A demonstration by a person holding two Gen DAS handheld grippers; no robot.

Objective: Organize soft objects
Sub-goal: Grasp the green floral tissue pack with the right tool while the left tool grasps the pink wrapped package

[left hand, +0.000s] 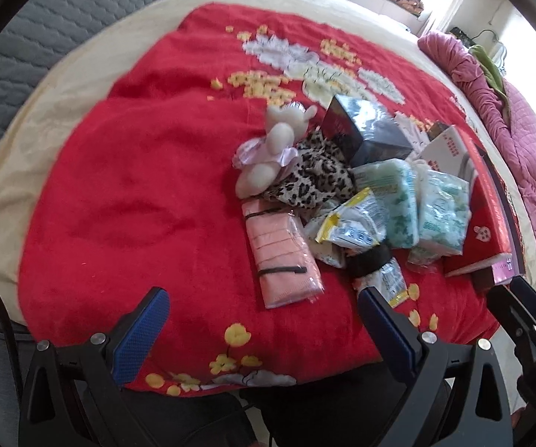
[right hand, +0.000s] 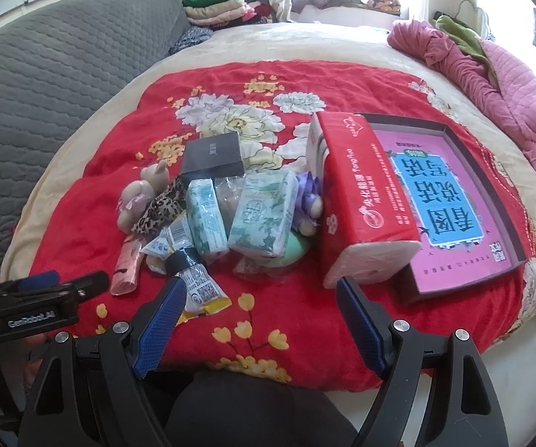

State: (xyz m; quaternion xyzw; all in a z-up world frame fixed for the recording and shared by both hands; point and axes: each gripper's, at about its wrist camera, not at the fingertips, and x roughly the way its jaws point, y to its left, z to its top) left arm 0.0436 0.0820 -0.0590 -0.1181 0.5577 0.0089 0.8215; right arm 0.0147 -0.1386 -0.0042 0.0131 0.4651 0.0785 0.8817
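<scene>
Blanket (left hand: pixel 126 193) fuzzy red | tissue packs (right hand: pixel 264 216) crinkly | left hand-held gripper (left hand: pixel 264 316) released | right hand-held gripper (right hand: pixel 260 309) released

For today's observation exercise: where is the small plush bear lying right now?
The plush bear lies on the red blanket at the pile's far left edge, resting against the leopard-print cloth, just beyond the pink pack.

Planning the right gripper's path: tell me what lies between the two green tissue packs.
In the right wrist view, a crumpled clear plastic wrapper sits between the tissue packs.
</scene>
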